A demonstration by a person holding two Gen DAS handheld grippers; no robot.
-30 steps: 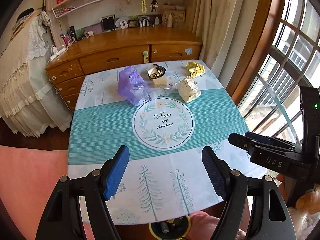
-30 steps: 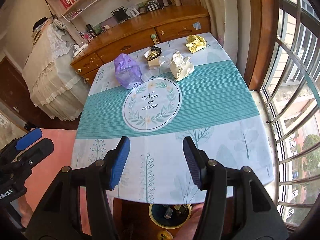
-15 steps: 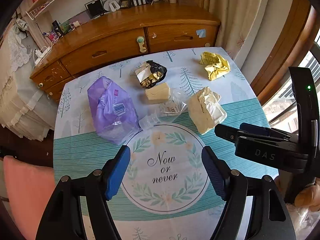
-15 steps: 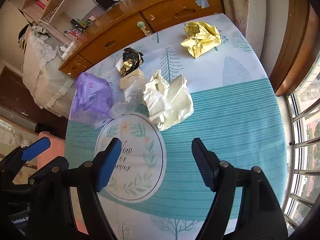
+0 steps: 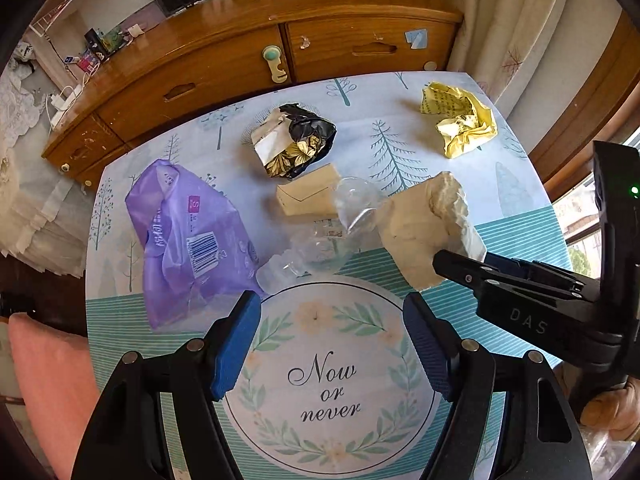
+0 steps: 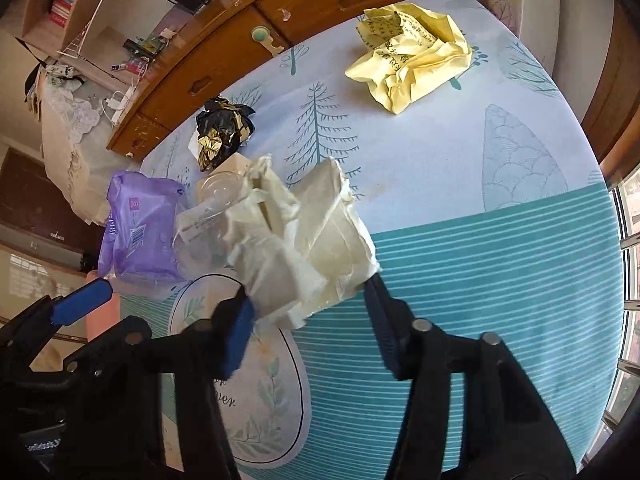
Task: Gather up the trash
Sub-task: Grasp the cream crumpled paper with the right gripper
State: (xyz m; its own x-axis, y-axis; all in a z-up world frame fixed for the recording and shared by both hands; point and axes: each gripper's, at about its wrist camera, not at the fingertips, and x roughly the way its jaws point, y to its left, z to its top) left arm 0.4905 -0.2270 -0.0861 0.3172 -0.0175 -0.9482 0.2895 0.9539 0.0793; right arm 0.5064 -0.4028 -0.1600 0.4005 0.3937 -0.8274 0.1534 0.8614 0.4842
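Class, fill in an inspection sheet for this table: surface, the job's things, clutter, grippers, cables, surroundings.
Surface: tablecloth, tree print, teal stripes.
Job's things: purple bag, black-gold wrapper, small box, clear plastic, cream paper wad, yellow paper wad.
Clutter: nothing seen.
Grippers: left gripper open, empty; right gripper, jaws just closing, straddling the cream wad's near edge, grip unclear.
Cables: white charger leads on dresser.
Surroundings: wooden dresser, curtain, window.
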